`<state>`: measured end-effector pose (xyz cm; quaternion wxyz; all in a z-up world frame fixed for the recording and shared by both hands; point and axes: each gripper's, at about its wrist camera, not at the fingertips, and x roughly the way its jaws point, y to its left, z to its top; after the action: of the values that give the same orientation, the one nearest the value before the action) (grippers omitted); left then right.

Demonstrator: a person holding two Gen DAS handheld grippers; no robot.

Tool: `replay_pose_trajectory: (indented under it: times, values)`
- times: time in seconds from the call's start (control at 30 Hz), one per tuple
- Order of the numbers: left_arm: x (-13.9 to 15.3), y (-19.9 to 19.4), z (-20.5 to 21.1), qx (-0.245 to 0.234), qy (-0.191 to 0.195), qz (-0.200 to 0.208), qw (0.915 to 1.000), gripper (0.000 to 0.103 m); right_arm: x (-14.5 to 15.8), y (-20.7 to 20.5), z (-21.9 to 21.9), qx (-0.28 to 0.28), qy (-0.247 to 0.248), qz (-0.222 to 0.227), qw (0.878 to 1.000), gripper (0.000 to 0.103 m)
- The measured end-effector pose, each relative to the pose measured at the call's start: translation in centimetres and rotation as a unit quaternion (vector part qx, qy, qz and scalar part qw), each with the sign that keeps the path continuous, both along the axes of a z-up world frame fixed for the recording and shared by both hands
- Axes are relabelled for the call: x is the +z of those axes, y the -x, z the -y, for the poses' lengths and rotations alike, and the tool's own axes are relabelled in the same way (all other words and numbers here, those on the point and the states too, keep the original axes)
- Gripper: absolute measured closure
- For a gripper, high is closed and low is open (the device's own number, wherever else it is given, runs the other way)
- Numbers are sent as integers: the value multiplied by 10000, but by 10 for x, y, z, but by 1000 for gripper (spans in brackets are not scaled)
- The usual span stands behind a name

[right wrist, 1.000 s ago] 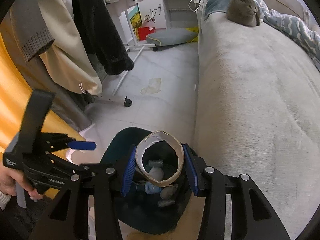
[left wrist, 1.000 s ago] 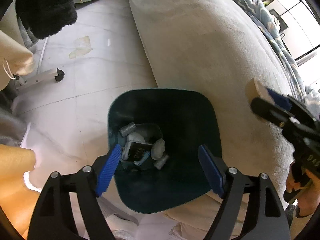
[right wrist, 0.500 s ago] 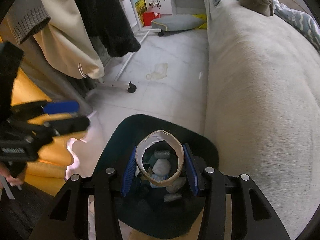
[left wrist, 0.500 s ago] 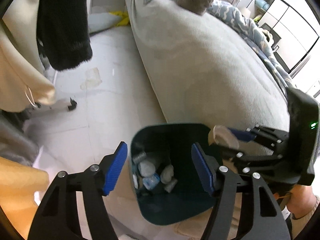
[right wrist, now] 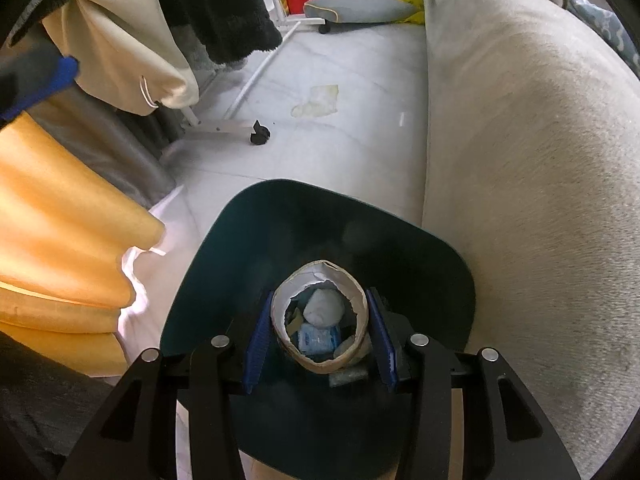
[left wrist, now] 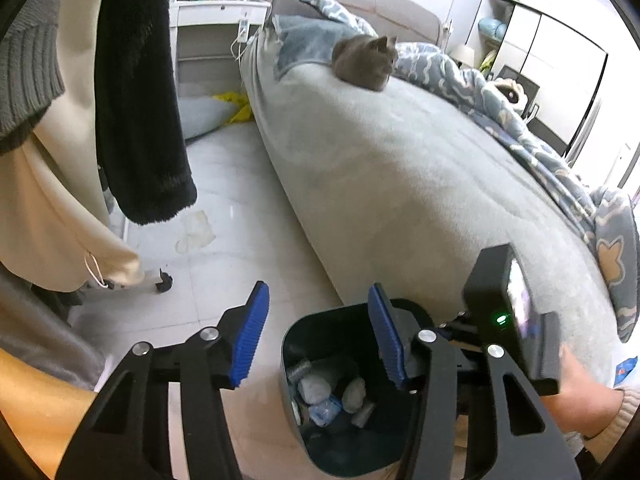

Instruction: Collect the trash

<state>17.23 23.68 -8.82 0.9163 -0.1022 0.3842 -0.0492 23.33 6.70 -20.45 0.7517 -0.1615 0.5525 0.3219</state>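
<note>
Left wrist: left gripper [left wrist: 316, 340] is hanging empty above the dark bin [left wrist: 344, 456], jaws apart and just been closing on nothing. Right wrist: right gripper [right wrist: 320, 336] is clamping the cardboard tube [right wrist: 320, 360] over the bin's mouth, crumpled trash [right wrist: 324, 308] lying below.

This was a lived-in bedroom in a home. A wide bed [left wrist: 400, 168] with a grey fleece cover filled most of the left wrist view, a grey cat [left wrist: 362, 62] sat on it near the padded headboard [left wrist: 360, 0], and a rumpled blue patterned duvet [left wrist: 520, 128] lay along its far side. Coats and a black fleece garment [left wrist: 140, 92] hung from a wheeled clothes rack [right wrist: 240, 130] over a pale tiled floor [left wrist: 240, 208]. A white dressing desk [left wrist: 208, 28] stood by the bed's head, a wardrobe with white doors [left wrist: 552, 64] lined the far wall, and a dark teal wastebasket [right wrist: 224, 240] holding crumpled tissues stood beside the bed.
</note>
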Motion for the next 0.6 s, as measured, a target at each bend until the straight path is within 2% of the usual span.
replay_pose_trajectory:
  times: [0.13, 0.2, 0.23, 0.33, 0.47, 0.53, 0.6]
  values:
    - [8, 1, -3, 33, 4, 166, 9999, 49, -8, 1, -4, 46, 101, -94, 9999, 55]
    - [13, 1, -4, 65, -62, 221, 9997, 49, -12, 1, -5, 63, 158, -156, 9997, 51]
    - [17, 1, -4, 93, -60, 278, 9996, 49, -13, 2, -5, 64, 180, -168, 9997, 43]
    - [31, 1, -7, 173, 61, 441, 9989, 49, -13, 5, -7, 92, 225, -165, 9996, 40]
    - [49, 3, -1, 206, -2, 695, 9974, 49, -6, 9, -5, 123, 190, -81, 9997, 40]
    - [54, 8, 4, 200, -215, 776, 9966, 49, 4, 11, -3, 104, 114, -18, 9999, 40]
    - [59, 12, 8, 194, -230, 823, 9962, 49, 20, 13, 0, 64, -21, 134, 9999, 40]
